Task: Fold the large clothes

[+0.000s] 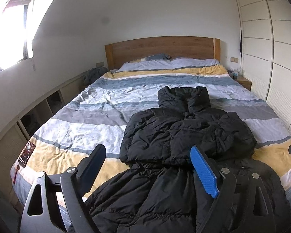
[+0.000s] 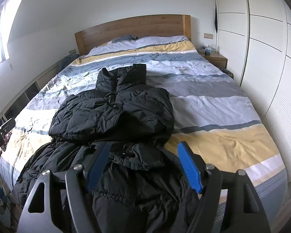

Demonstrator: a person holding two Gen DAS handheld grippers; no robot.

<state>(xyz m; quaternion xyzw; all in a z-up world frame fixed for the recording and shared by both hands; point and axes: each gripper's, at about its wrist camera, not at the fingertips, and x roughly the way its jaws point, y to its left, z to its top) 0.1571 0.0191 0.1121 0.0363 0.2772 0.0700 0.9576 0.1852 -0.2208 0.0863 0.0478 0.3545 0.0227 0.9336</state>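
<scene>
Jacket, black, quilted and puffy, one item: laid on the bed with its collar toward the headboard and its hem at the foot edge nearest both cameras. Both sleeves lie folded in across the chest; the lower part is rumpled and bunched, and in the right wrist view it spills over the near edge of the bed.

Bed cover, striped in blue, grey, white and yellow, creased; pillows at the headboard end.

Left claw, released: blue-padded fingers spread wide above the lower jacket, one finger over the cover beside it, nothing between the pads and no pad pressing on cloth.

Right claw, released: fingers apart over the bunched waist area of the jacket, cloth showing below the gap, no grip on it. Its tip shows at the right edge of the left wrist view.

Nightstand, wooden, beside the bed by the white wardrobe, carrying small items too small to identify.

Phone-like dark object on the left near corner of the bed.

Window, bright, on the left wall.
</scene>
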